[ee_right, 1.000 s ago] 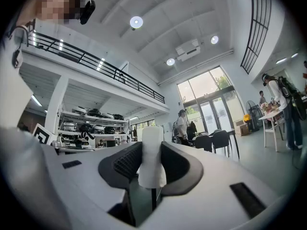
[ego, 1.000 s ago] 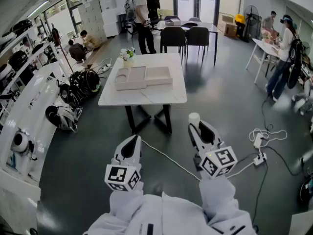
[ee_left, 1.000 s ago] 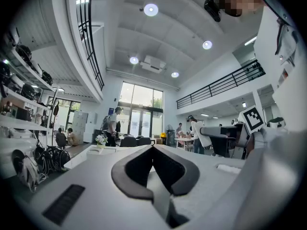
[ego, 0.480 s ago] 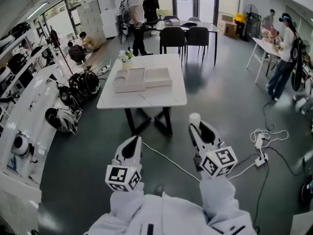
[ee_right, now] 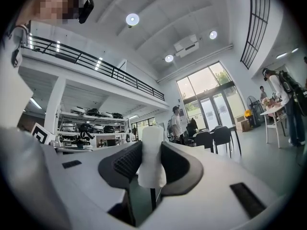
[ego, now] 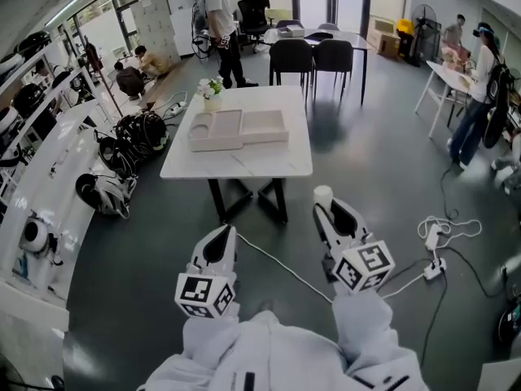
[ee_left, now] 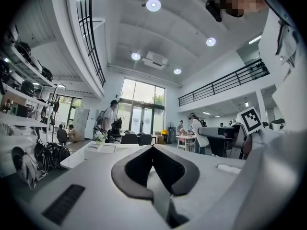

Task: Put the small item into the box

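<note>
Right gripper (ego: 332, 212) clamped at a middling width on the small white item (ee_right: 152, 153); item upright between the ribbed pads (ee_right: 125, 164), upper end projecting past the jaw tips, lower end flaring slightly below the contact line; in the head view, visible as a pale round top (ego: 323, 195) just ahead of the claw. Left gripper (ego: 220, 241) closed tip to tip, nothing between the jaws; held low beside the right one, apart from it.

Judged light and rigid, probably smooth plastic, hence little squeeze needed but some risk of pivoting or sliding in a two-point pinch; hold best taken on the straight middle section, as here, with the long axis kept vertical.

Box (ego: 240, 129), a shallow beige tray-like container with compartments, resting on the white table (ego: 269, 160) well ahead of both grippers, near a small vase of flowers (ego: 212, 94); item therefore well apart from its destination, carried above the dark floor; intended compartment not determinable.
</note>
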A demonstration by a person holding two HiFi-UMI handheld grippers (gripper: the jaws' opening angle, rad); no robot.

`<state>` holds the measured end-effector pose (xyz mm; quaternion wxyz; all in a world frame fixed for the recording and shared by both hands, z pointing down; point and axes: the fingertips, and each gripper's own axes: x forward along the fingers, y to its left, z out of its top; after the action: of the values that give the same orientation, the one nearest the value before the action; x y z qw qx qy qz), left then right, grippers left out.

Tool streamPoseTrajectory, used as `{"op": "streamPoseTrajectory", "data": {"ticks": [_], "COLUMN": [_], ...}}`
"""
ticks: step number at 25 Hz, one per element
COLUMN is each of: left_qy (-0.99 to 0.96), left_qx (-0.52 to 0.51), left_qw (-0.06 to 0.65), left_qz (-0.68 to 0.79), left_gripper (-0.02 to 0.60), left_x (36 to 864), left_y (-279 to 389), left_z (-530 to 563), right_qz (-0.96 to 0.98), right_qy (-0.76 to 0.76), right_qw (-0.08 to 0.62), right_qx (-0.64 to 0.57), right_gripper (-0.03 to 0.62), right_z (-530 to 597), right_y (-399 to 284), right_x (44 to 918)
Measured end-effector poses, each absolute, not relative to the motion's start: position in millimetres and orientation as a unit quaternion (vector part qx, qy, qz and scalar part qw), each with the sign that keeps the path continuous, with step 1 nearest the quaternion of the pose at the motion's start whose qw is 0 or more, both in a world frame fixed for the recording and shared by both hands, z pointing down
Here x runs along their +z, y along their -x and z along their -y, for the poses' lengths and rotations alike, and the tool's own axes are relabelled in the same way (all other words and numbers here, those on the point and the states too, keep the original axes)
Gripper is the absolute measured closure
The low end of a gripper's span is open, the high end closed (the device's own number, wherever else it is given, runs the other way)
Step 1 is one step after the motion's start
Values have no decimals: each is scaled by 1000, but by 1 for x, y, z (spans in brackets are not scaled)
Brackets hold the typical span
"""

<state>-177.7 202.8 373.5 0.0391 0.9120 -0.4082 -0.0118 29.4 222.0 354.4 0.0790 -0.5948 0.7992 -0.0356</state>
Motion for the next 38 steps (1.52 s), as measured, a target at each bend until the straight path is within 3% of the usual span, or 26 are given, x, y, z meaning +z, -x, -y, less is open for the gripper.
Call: {"op": "streamPoseTrajectory", "data": {"ticks": [24,38], "left_qy": [-928,-928], "left_qx": [4,4], "left_qw": [54,93], "left_qz": [367,362], "left_gripper": [583,583], "left_x": [399,423], "left_y": [99,88], "left_z": [51,119], "right_qz": [-799,-800], "right_qy": [594,594], "right_qw": [75,53], "right_qx": [-47,-67], "right_gripper": [482,482], "right_z": [23,95], "right_y": [-80,-85], "right_x": [381,395]}}
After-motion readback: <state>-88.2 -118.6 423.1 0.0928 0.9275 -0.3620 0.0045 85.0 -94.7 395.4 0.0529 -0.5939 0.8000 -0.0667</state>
